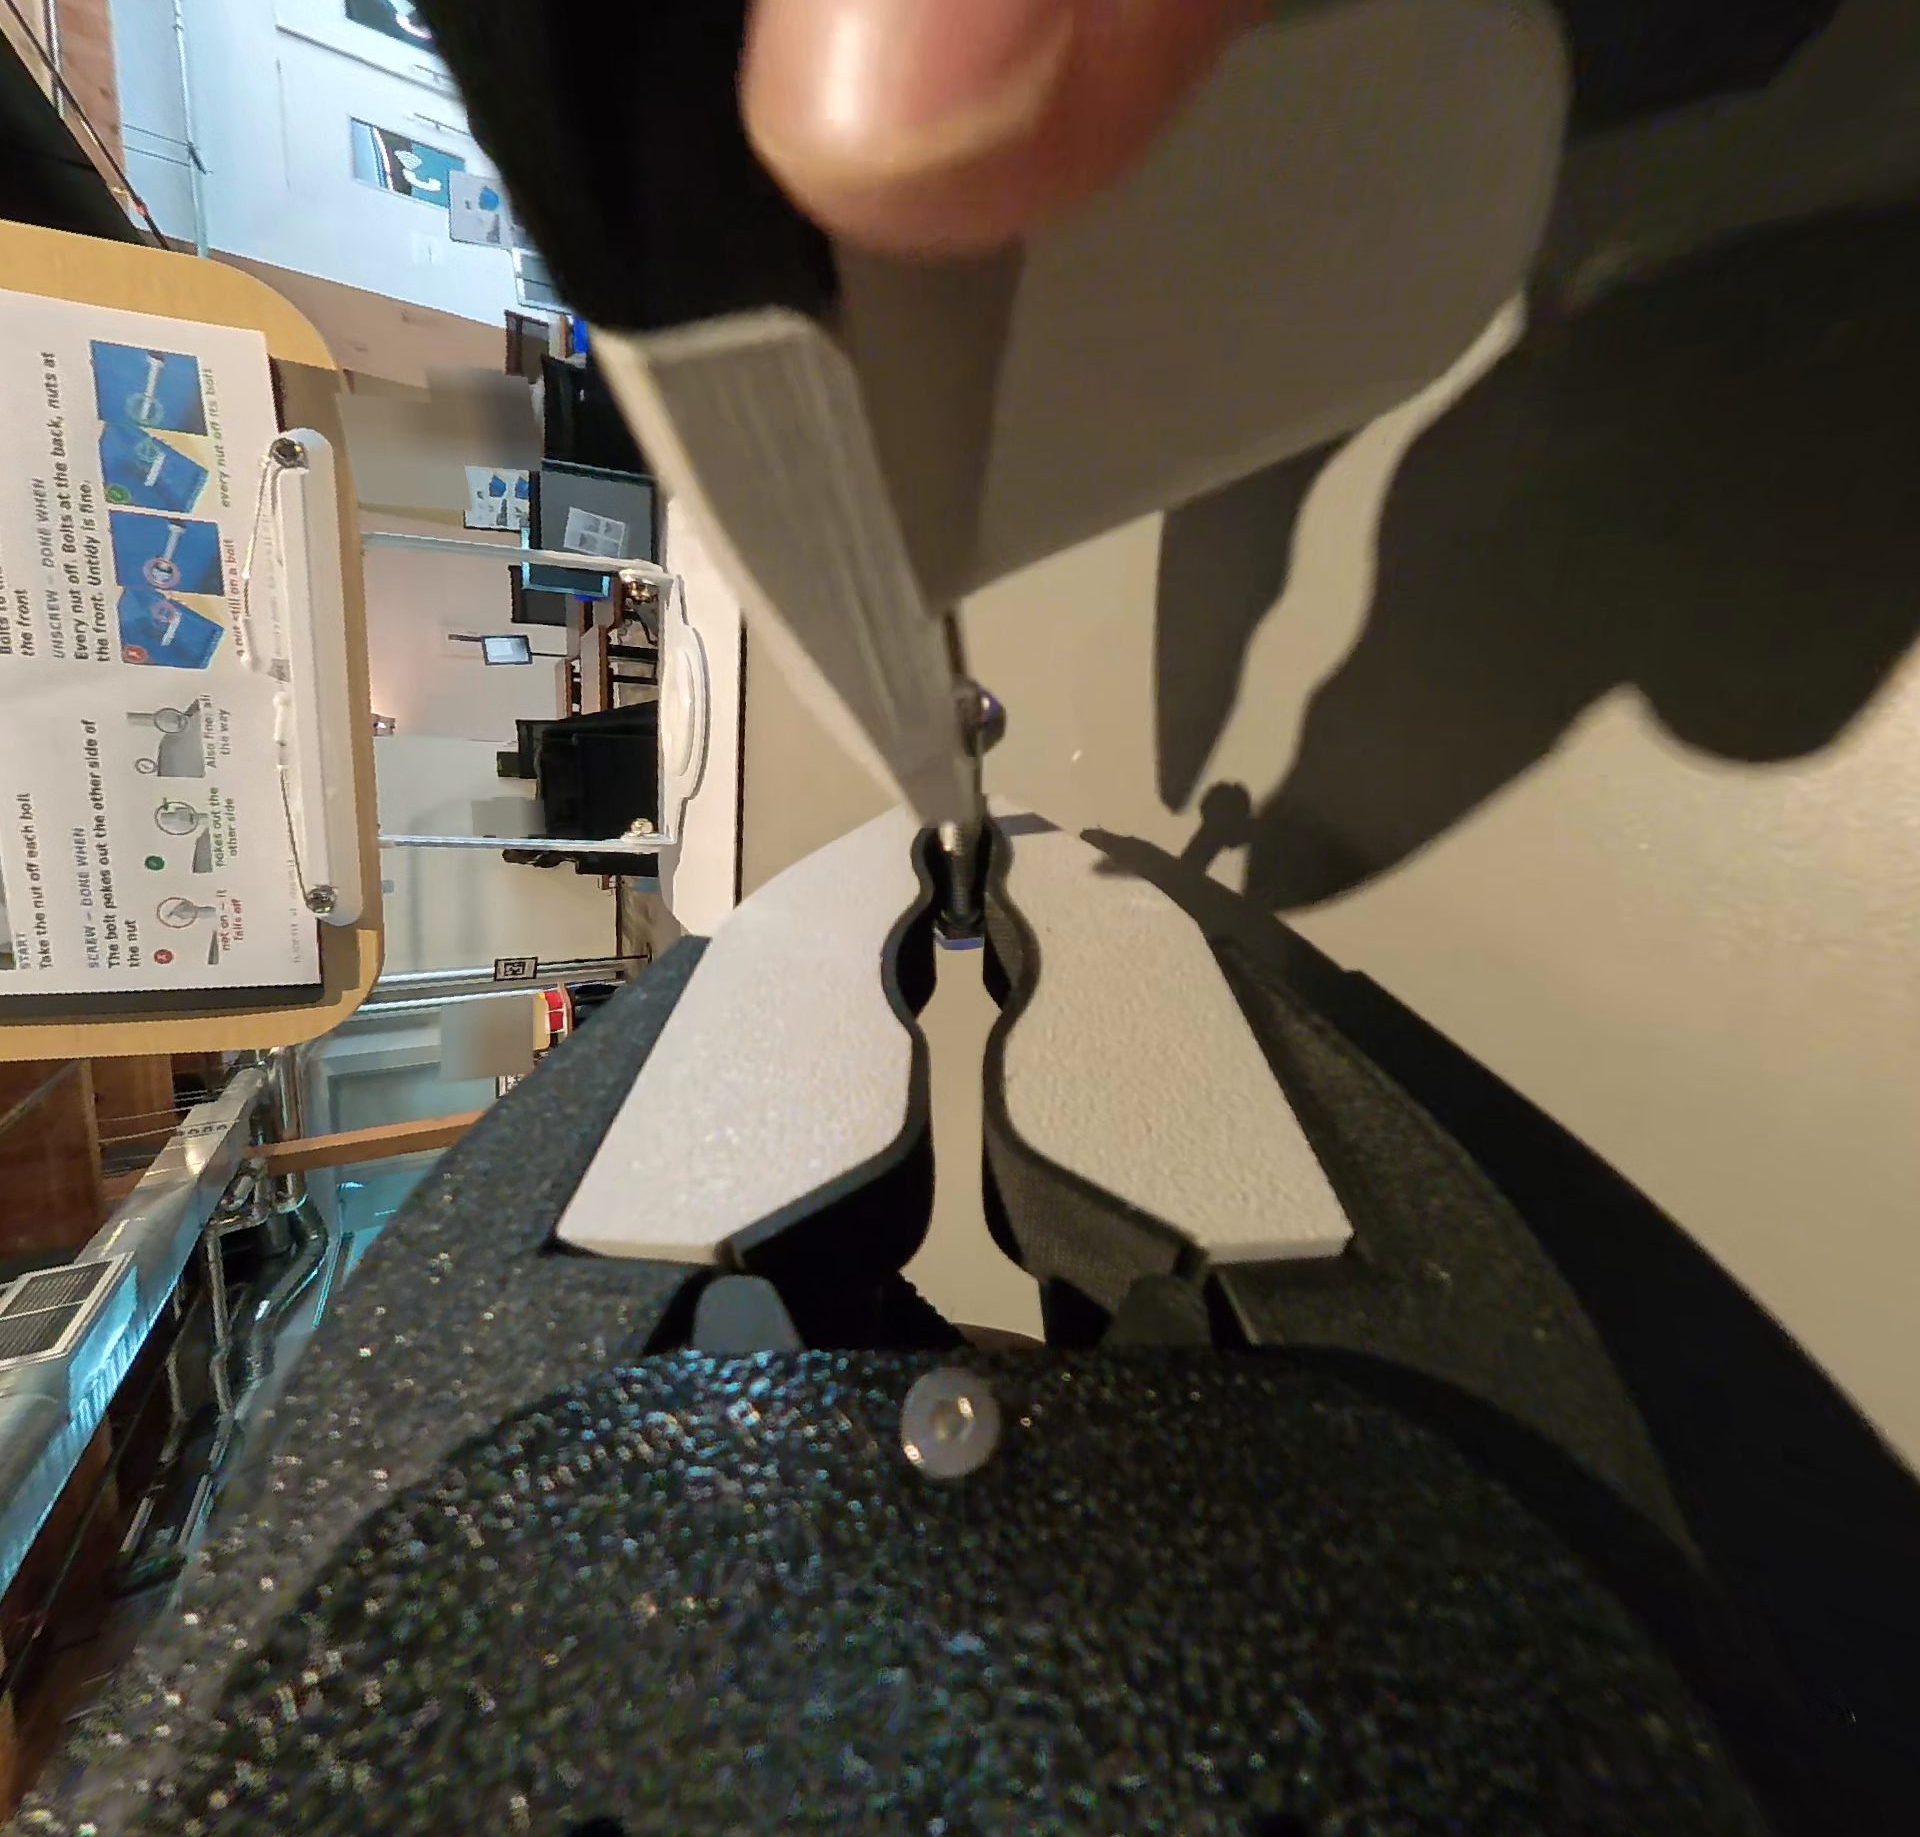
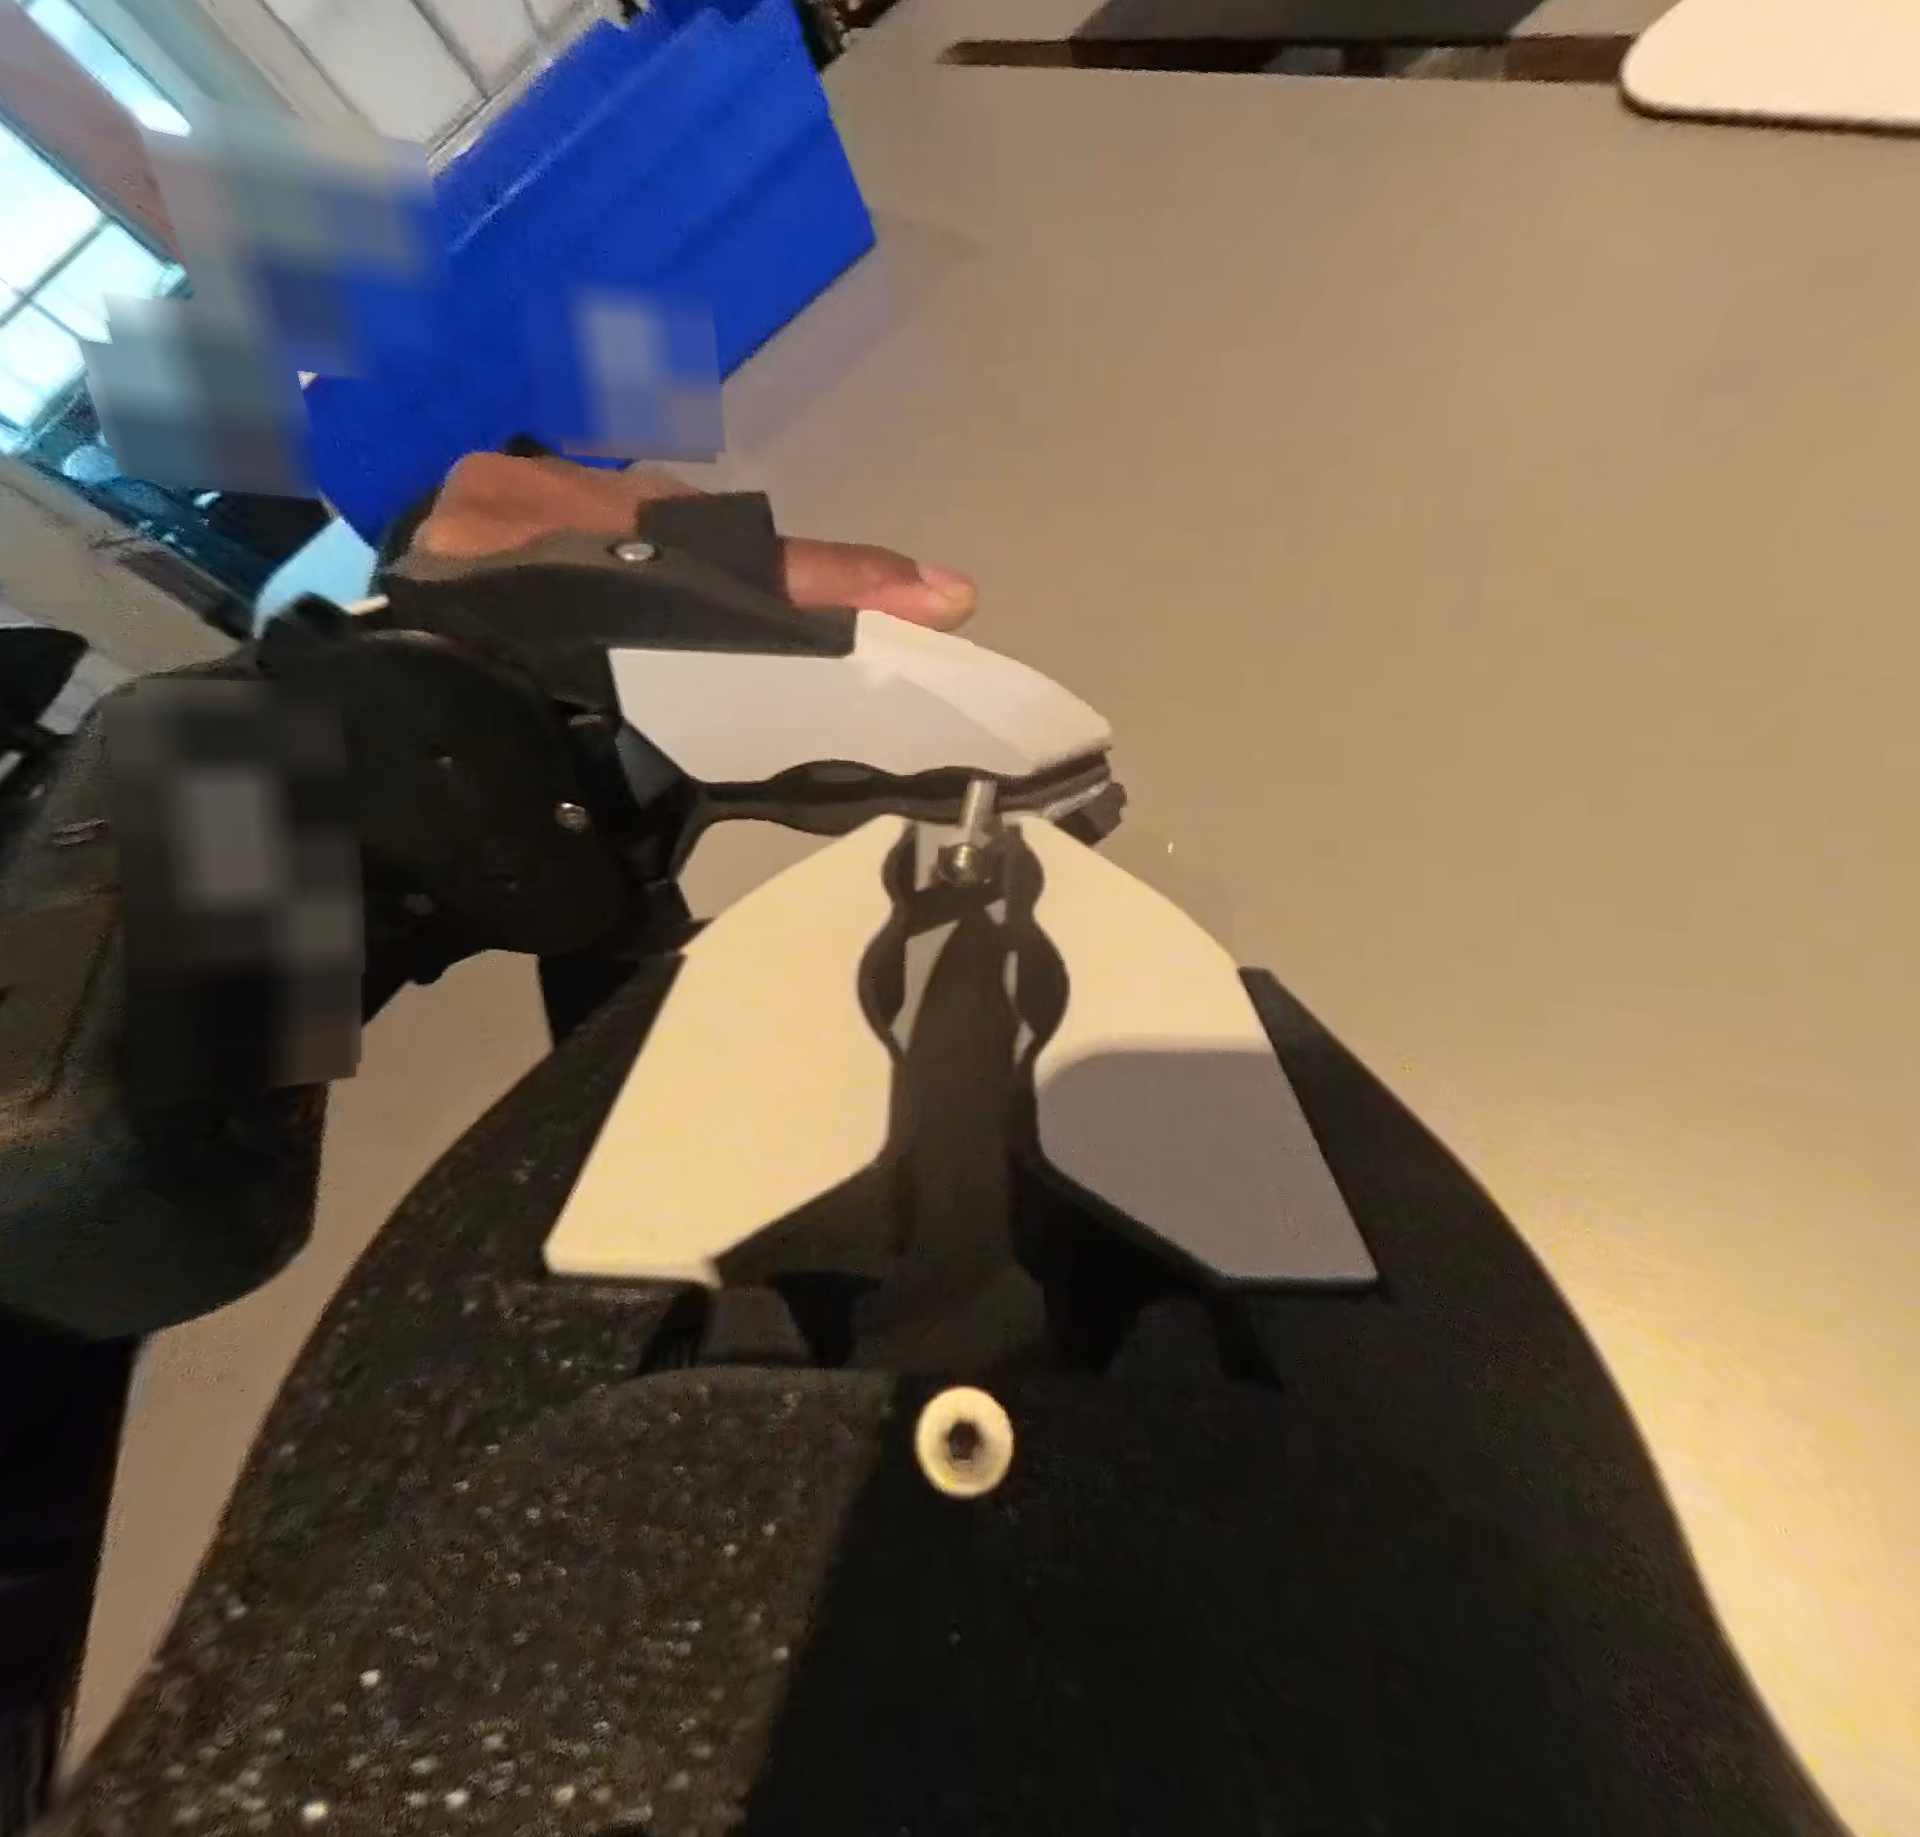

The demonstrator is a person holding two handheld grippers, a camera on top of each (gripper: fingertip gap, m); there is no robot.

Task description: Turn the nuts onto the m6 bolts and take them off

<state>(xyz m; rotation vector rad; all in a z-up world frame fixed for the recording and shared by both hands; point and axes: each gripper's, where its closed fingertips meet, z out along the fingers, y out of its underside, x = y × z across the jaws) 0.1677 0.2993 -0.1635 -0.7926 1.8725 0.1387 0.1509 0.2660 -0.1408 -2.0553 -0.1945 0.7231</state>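
Left gripper (image 1: 961, 894): black speckled grainy body; two flat white finger plates with wavy black inner edges; grey ribbed pad lining one inner face; single silver socket-head screw (image 1: 949, 1422) centred on body behind fingers.

Right gripper (image 2: 961, 868): same build, black speckled housing, pale finger plates, scalloped black inner edges, cream-coloured socket-head screw (image 2: 963, 1440) on midline.

Left gripper seen from right wrist view: black housing with small silver screws on side, black angular bracket above. Person's hand (image 2: 582, 530) on it; dark sleeve at left edge.

Both tools clamped, left tool (image 1: 961, 888) meeting right tool (image 2: 961, 857) (tips crossing).
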